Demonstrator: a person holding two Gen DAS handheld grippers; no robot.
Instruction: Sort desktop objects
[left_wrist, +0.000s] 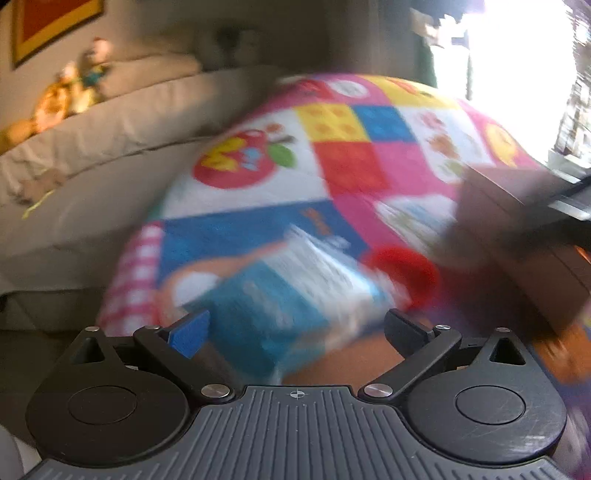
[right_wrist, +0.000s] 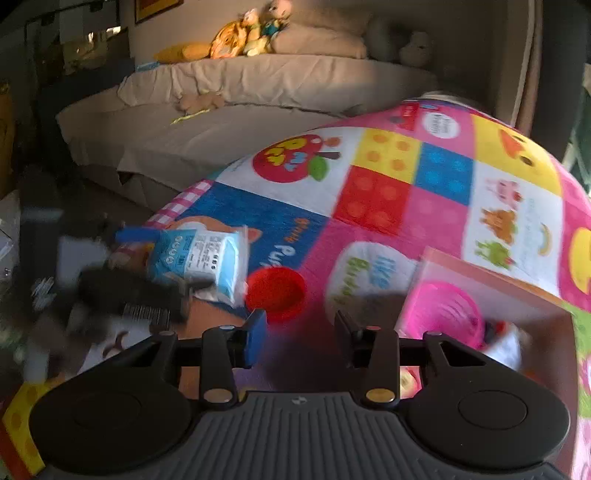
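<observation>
A blue and white packet (left_wrist: 291, 295) lies on the colourful play mat (left_wrist: 351, 162), just ahead of my left gripper (left_wrist: 295, 328), whose fingers are wide open on either side of its near end. A red round lid (left_wrist: 410, 273) lies right of the packet. In the right wrist view the packet (right_wrist: 203, 258) and the red lid (right_wrist: 275, 291) lie ahead; my right gripper (right_wrist: 299, 336) is open and empty just behind the lid. The blurred left gripper (right_wrist: 129, 291) shows beside the packet. A cardboard box (right_wrist: 491, 291) at right holds a pink bowl (right_wrist: 443, 310).
The box's dark side (left_wrist: 517, 221) fills the right of the left wrist view. A beige bed (right_wrist: 240, 96) with soft toys (right_wrist: 247, 33) stands beyond the mat (right_wrist: 443, 177). Clutter lies left of the mat. A yellow block (right_wrist: 22, 424) sits at bottom left.
</observation>
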